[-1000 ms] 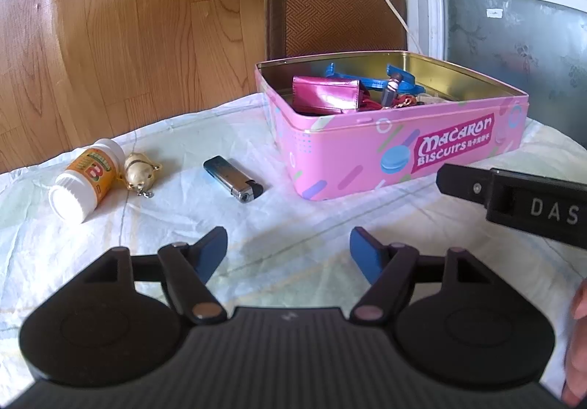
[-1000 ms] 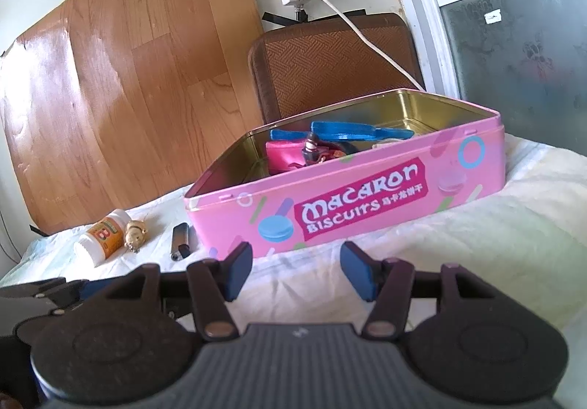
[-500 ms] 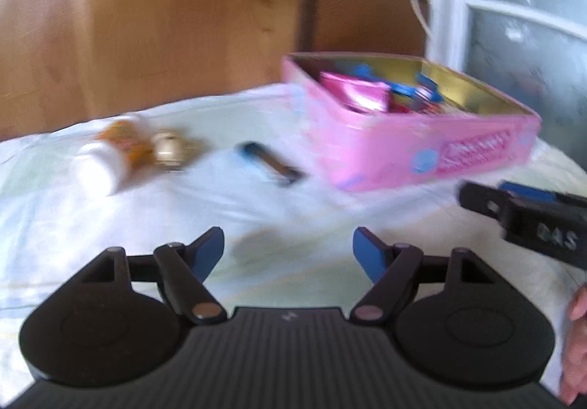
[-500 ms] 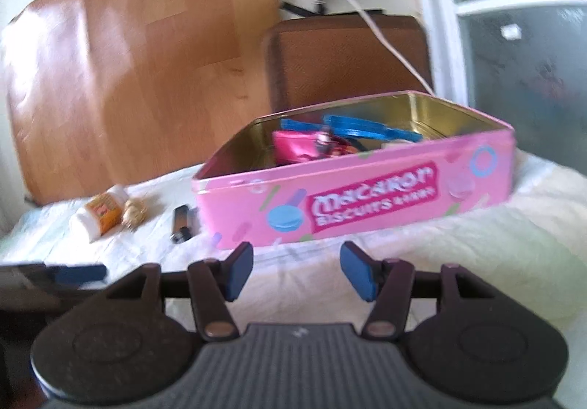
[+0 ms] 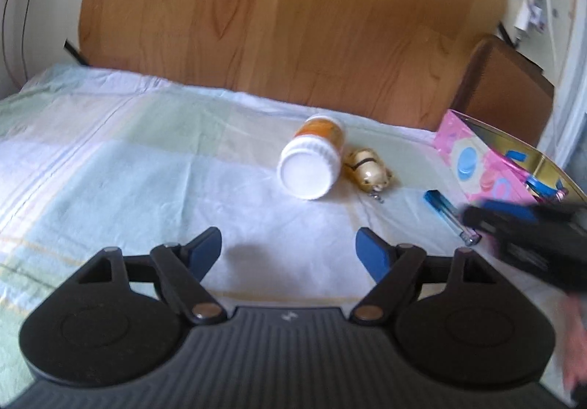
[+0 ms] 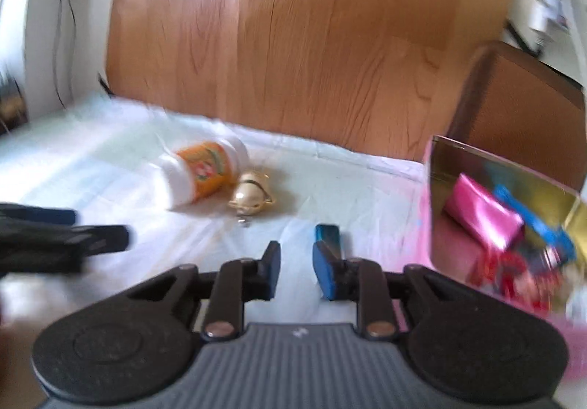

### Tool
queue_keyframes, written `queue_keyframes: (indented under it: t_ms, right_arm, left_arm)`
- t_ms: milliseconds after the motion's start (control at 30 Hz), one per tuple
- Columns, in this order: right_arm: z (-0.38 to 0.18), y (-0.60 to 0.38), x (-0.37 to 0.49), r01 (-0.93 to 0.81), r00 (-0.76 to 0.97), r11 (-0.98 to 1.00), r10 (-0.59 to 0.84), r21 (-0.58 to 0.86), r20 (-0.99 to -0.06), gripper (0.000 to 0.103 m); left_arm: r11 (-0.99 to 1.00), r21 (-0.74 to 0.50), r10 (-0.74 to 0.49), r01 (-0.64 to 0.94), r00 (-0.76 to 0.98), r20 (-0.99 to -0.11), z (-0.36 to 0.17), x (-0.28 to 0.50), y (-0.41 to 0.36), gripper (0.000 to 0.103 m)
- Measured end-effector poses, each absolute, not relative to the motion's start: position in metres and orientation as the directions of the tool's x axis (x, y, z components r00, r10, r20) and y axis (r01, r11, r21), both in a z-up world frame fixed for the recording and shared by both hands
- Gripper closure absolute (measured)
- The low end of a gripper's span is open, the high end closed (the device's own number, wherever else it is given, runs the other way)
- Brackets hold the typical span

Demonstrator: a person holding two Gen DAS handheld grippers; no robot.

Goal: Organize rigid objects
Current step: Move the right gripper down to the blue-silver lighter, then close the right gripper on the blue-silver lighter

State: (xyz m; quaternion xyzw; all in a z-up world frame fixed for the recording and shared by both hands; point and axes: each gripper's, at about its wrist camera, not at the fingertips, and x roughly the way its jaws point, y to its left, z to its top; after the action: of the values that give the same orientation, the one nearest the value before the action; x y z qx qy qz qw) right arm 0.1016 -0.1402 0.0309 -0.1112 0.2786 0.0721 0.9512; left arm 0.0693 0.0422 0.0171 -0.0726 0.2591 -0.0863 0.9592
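Holding pink pouch (image 6: 484, 214) w/ blue bits: tin (image 6: 440, 188).

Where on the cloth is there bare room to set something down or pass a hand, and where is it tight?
Bare: the wide stretch of cloth left of the bottle. Crowded: bottle, gold trinket, lighter and pink tin sit close together, with the right gripper, jaws closing on nothing, over the lighter.

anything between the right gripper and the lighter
Nothing visible. The blue lighter lies flat on the cloth just beyond the right gripper, whose closing jaws hold nothing. The gold trinket and pill bottle sit off to its left, clear of that path.
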Motion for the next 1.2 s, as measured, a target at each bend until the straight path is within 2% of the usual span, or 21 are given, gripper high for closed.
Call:
queue_keyframes:
  t_ms: [200, 267, 333, 433, 533, 633, 733, 767, 800, 900, 967, 1067, 1100, 1133, 1200]
  right_arm:
    - [0.020, -0.129, 0.165, -0.194, 0.763, 0.924, -0.070, -0.331, -0.643, 0.080]
    - [0.015, -0.132, 0.181, -0.220, 0.702, 0.925, -0.070, -0.309, -0.709, 0.077]
    - [0.018, -0.139, 0.184, -0.227, 0.676, 0.939, -0.041, -0.260, -0.736, 0.079]
    - [0.025, -0.149, 0.171, -0.275, 0.624, 0.954, 0.083, -0.119, -0.777, 0.079]
    - [0.026, -0.145, 0.124, -0.399, 0.607, 0.915, 0.214, -0.061, -0.766, 0.079]
    - [0.022, -0.154, 0.057, -0.475, 0.613, 0.879, 0.287, -0.053, -0.736, 0.078]
    - [0.018, -0.176, -0.002, -0.473, 0.654, 0.880, 0.318, -0.043, -0.686, 0.076]
    - [0.016, -0.186, -0.020, -0.448, 0.680, 0.894, 0.326, -0.021, -0.656, 0.069]
    - [0.014, -0.196, -0.031, -0.423, 0.697, 0.906, 0.325, 0.000, -0.640, 0.066]
    - [0.007, -0.208, -0.059, -0.378, 0.736, 0.926, 0.302, 0.002, -0.606, 0.065]
    - [0.007, -0.209, -0.066, -0.381, 0.748, 0.925, 0.311, 0.004, -0.587, 0.064]
    - [0.005, -0.204, -0.067, -0.393, 0.752, 0.920, 0.314, -0.012, -0.579, 0.067]
    - [0.005, -0.205, -0.068, -0.392, 0.757, 0.920, 0.321, -0.002, -0.569, 0.075]
    - [0.006, -0.211, -0.062, -0.389, 0.749, 0.920, 0.346, 0.048, -0.565, 0.078]
    - [0.004, -0.232, -0.055, -0.325, 0.749, 0.921, 0.390, 0.215, -0.536, 0.078]
  left_arm:
    - [0.968, -0.212, -0.222, 0.133, 0.850, -0.477, 0.015, 0.072, 0.050, 0.021]
    - [0.964, -0.232, -0.229, 0.129, 0.846, -0.482, 0.015, 0.075, 0.053, 0.021]
    - [0.961, -0.247, -0.237, 0.128, 0.842, -0.485, 0.014, 0.077, 0.054, 0.021]
    - [0.956, -0.267, -0.245, 0.124, 0.840, -0.485, 0.014, 0.078, 0.057, 0.021]
    - [0.952, -0.270, -0.261, 0.142, 0.840, -0.476, 0.014, 0.077, 0.056, 0.021]
    - [0.945, -0.256, -0.303, 0.203, 0.836, -0.458, 0.016, 0.072, 0.050, 0.021]
    - [0.923, -0.237, -0.381, 0.303, 0.807, -0.452, 0.017, 0.068, 0.039, 0.021]
    - [0.914, -0.226, -0.406, 0.338, 0.790, -0.459, 0.018, 0.066, 0.034, 0.021]
    - [0.901, -0.230, -0.435, 0.369, 0.769, -0.469, 0.019, 0.063, 0.029, 0.022]
    - [0.829, -0.326, -0.559, 0.454, 0.667, -0.493, 0.024, 0.051, 0.016, 0.023]
    - [0.799, -0.335, -0.600, 0.500, 0.616, -0.511, 0.029, 0.039, 0.002, 0.023]
    - [0.791, -0.334, -0.604, 0.512, 0.566, -0.562, 0.030, 0.028, -0.014, 0.024]
    - [0.792, -0.350, -0.603, 0.501, 0.551, -0.577, 0.029, 0.026, -0.016, 0.024]
    - [0.793, -0.369, -0.603, 0.484, 0.537, -0.590, 0.027, 0.025, -0.016, 0.024]
    - [0.787, -0.423, -0.615, 0.450, 0.505, -0.606, 0.023, 0.025, -0.014, 0.024]
